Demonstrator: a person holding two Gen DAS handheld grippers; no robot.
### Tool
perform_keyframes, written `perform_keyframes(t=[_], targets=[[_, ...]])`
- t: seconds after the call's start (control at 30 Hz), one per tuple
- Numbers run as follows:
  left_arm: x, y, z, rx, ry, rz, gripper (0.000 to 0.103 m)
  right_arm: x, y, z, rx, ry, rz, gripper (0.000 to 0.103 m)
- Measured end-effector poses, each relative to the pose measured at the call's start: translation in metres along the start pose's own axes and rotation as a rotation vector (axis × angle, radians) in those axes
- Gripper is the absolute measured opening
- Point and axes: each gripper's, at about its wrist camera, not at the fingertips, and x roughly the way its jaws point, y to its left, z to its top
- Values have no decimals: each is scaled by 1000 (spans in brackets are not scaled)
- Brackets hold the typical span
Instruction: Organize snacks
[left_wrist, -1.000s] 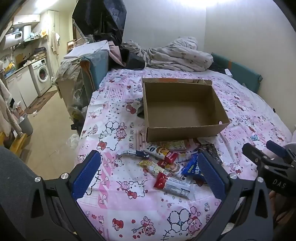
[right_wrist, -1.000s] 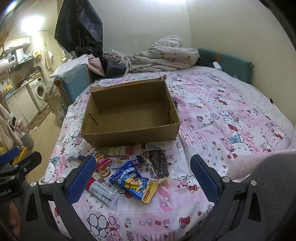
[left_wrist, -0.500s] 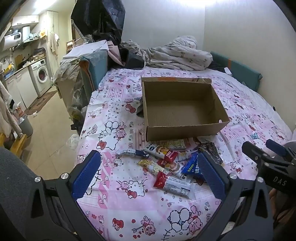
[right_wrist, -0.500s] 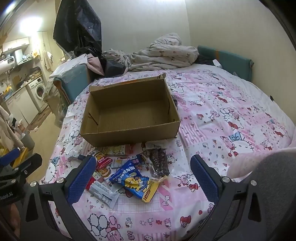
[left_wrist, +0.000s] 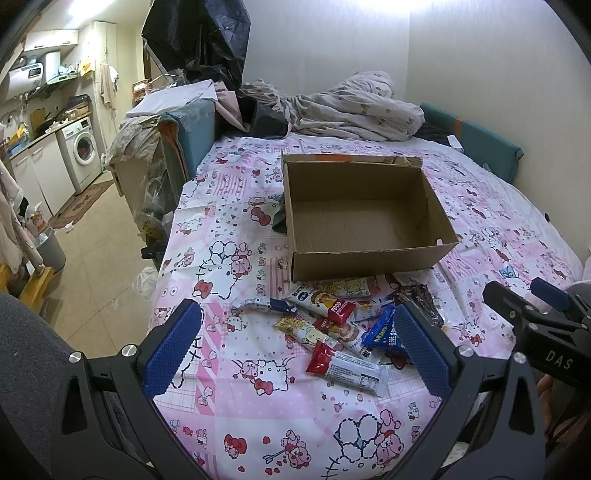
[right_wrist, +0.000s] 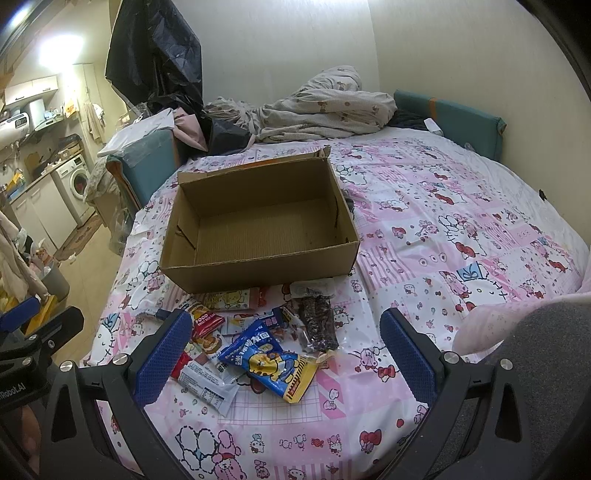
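Left wrist view, cardboard box (left_wrist: 364, 254) behind snack packets (left_wrist: 332, 325), blanket (left_wrist: 354, 107) beyond.

Both views have crept slightly nearer the cardboard box (left_wrist: 364, 218); nothing else moved.

Brown box (left_wrist: 364, 258) — pink cartoon-print sheet (left_wrist: 236, 387)

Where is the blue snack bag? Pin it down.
The blue snack bag lies on the bed, in the snack pile before the cardboard box, beside the dark packet, between the right gripper's fingers.
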Motion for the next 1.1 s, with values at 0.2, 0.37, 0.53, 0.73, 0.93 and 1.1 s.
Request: perform_keyframes(t=[0.2,0.37,0.53,0.73,0.93,1.1], targets=[[0,-1,0,-1,0,0,103,0,1,-1,1,0,-1,103],[0,0,0,-7,1,-5,103,0,-1,0,3,0,1,103],[0,2,1,-9,4,-3,103,0,-1,0,3,0,2,103],[-1,3,2,-6,1,-5,103,0,-2,0,7,1,5,103],[-2,2,3,-1,-1,-4,103,-1,-2,0,7,0,4,103],[-2,2,3,-1,-1,-4,103,-1,-3,0,8,0,5,103]])
